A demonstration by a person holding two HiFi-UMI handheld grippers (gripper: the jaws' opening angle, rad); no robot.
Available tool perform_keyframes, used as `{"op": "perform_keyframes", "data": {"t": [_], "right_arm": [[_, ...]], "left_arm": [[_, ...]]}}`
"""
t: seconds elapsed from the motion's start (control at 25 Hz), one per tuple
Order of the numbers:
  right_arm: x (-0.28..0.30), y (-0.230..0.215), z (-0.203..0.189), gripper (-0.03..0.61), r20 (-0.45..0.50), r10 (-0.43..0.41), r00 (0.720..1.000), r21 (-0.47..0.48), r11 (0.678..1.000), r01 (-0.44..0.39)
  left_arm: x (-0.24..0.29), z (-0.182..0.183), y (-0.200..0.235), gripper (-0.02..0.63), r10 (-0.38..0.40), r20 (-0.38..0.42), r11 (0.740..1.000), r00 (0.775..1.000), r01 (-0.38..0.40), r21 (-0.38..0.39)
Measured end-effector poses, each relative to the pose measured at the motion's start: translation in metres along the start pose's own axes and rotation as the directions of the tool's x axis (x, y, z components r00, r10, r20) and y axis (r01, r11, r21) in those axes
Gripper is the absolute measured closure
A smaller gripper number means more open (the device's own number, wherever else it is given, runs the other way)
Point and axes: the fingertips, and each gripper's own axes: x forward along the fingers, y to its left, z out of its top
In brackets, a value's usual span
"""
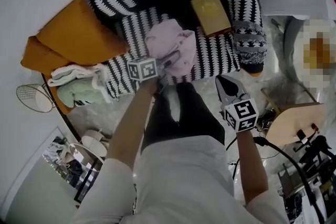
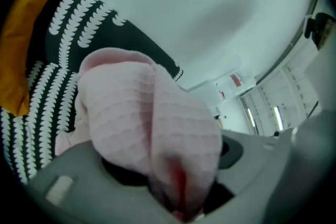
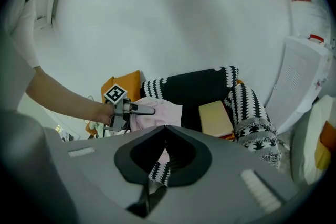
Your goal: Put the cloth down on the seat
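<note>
A pink waffle-knit cloth (image 1: 170,45) lies bunched on the black-and-white patterned seat (image 1: 210,57) of an armchair. My left gripper (image 1: 169,58) reaches into it from the front. In the left gripper view the cloth (image 2: 147,128) fills the space between the wide-set jaws, with dark gaps showing on both sides of it, so the gripper (image 2: 173,176) stands open around it. The right gripper view shows the cloth (image 3: 160,112) under the left gripper (image 3: 143,108). My right gripper (image 1: 224,84) hangs shut and empty in front of the chair, its tips (image 3: 165,127) meeting.
A yellowish flat box (image 1: 210,12) lies on the seat's right part, next to a patterned knit piece (image 1: 249,42) on the armrest. An orange cushion (image 1: 79,29) and folded green and white towels (image 1: 79,86) sit left. A wooden board (image 1: 294,123) and cables are at right.
</note>
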Motion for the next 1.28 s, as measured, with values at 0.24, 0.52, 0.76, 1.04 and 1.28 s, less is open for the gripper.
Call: {"op": "perform_keyframes", "data": {"t": [0.24,0.52,0.76,1.04,1.28], "right_arm": [[-0.001,-0.002,0.008,0.574,0.014,0.008,1.000,0.010,1.000,-0.008],[-0.009,0.018,0.029,0.574,0.033,0.038,0.999,-0.028,0.999,-0.037],[-0.020,0.045,0.045,0.574,0.055,0.047,0.997,-0.069,0.997,-0.043],[-0.041,0.095,0.045,0.574,0.080,0.054,0.995,-0.117,0.992,-0.044],[-0.070,0.147,0.028,0.574,0.096,0.043,0.994,-0.161,0.987,-0.027]], "left_arm": [[-0.012,0.003,0.007,0.230,0.071,0.020,0.997,0.997,-0.071,-0.007],[-0.049,0.003,-0.019,0.287,0.066,0.031,0.998,0.997,-0.067,0.021],[-0.086,0.000,-0.049,0.358,0.034,0.084,0.999,0.996,-0.036,0.024],[-0.153,-0.001,-0.099,0.422,-0.032,0.198,0.997,0.980,0.018,0.071],[-0.226,-0.024,-0.140,0.473,-0.086,0.289,0.992,0.954,0.054,0.117]]}}
